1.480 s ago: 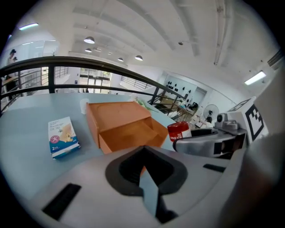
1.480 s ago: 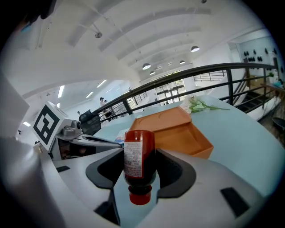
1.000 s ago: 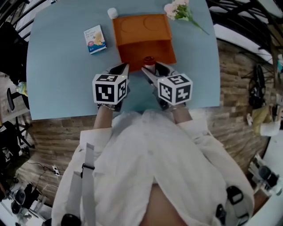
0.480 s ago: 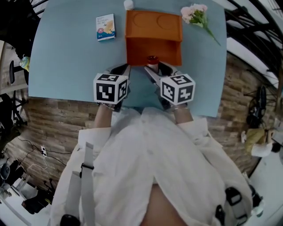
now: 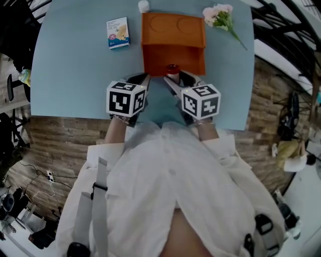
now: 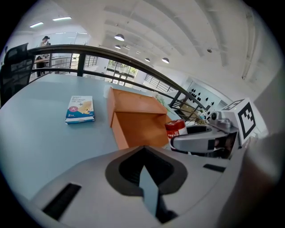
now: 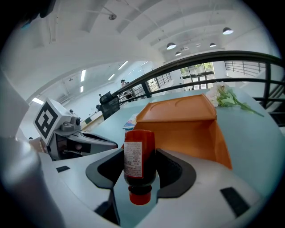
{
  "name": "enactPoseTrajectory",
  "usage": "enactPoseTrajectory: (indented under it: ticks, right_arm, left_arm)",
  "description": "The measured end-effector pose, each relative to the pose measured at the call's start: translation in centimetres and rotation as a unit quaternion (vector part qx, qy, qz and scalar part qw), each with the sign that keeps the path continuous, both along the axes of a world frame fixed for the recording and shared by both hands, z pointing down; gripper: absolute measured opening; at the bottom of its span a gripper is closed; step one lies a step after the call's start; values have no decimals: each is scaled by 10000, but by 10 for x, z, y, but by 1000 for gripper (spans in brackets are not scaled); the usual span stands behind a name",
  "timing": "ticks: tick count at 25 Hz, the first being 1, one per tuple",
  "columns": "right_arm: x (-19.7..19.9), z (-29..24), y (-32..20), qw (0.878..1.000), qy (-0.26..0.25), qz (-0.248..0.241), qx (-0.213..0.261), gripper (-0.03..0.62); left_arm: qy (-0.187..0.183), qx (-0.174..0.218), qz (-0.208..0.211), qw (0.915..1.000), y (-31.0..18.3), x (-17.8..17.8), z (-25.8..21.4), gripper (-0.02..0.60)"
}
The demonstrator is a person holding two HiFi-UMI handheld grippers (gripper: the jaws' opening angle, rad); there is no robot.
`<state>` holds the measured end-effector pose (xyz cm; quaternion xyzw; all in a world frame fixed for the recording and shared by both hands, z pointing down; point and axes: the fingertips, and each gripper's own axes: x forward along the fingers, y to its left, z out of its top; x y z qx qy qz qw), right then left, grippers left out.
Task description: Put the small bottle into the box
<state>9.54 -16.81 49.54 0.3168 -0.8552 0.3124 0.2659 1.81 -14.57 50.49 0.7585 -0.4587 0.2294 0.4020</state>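
Observation:
A small red bottle (image 5: 172, 70) with a white label is clamped in my right gripper (image 5: 172, 76), just in front of the orange box (image 5: 173, 30). In the right gripper view the bottle (image 7: 139, 156) sits between the jaws with its red cap toward the camera, and the box (image 7: 187, 129) shows its darker open side facing me. My left gripper (image 5: 142, 80) is shut with nothing in it, close beside the right one, to the left of the bottle (image 6: 176, 129). The left gripper view shows the box (image 6: 133, 116) ahead.
A small blue-and-white carton (image 5: 117, 33) lies left of the box. A small white object (image 5: 143, 6) stands behind the box, and pink flowers (image 5: 220, 15) lie at the far right. The blue table (image 5: 70, 75) ends just under my grippers.
The head camera has shifted, so the table sits differently in view. Both grippers and the held bottle have stayed in front of the box.

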Motion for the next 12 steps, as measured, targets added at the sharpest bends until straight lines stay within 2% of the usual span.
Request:
enactPoseTrajectory:
  ticks: [6,12]
  right_arm:
    - [-4,6,-10,9991,323,-286,46,215]
    - [-2,7,-22,9936,813,-760,190,215]
  left_arm:
    - [111,-6,4,9999,-10,-5,5,3]
    - [10,107,69,9999,-18,-8,5,3]
